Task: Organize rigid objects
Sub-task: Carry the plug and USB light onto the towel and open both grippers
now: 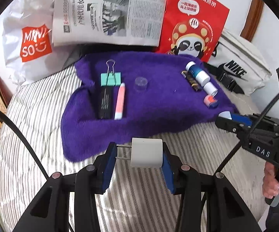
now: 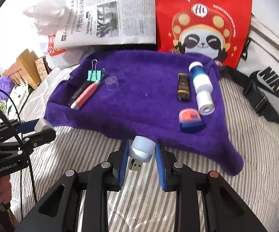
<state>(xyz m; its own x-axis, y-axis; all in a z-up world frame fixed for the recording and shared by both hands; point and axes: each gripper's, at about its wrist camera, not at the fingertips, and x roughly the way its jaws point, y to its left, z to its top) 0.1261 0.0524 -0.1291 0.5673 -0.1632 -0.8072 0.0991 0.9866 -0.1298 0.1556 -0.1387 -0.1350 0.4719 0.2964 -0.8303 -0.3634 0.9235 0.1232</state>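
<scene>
My left gripper [image 1: 137,154] is shut on a white plug charger [image 1: 146,153], its prongs pointing left, just in front of the purple towel [image 1: 158,106]. My right gripper [image 2: 142,152] is shut on a pale blue USB light [image 2: 141,149], its plug pointing down, at the towel's front edge [image 2: 139,104]. On the towel's left lie a green binder clip [image 1: 110,77], a black tube [image 1: 105,103] and a pink pen [image 1: 120,101]. A clear cap [image 1: 141,82] sits mid-towel. On the right lie a blue-white bottle [image 2: 199,77], a white roll [image 2: 205,102], a dark lighter [image 2: 183,87] and an orange-blue tape measure [image 2: 190,120].
The towel lies on a striped bed [image 1: 33,125]. Behind it stand a newspaper [image 1: 110,13], a red panda bag [image 1: 193,23], a white Miniso bag [image 1: 29,38] and a white Nike bag [image 2: 269,81]. The right gripper shows at the right of the left wrist view [image 1: 234,120].
</scene>
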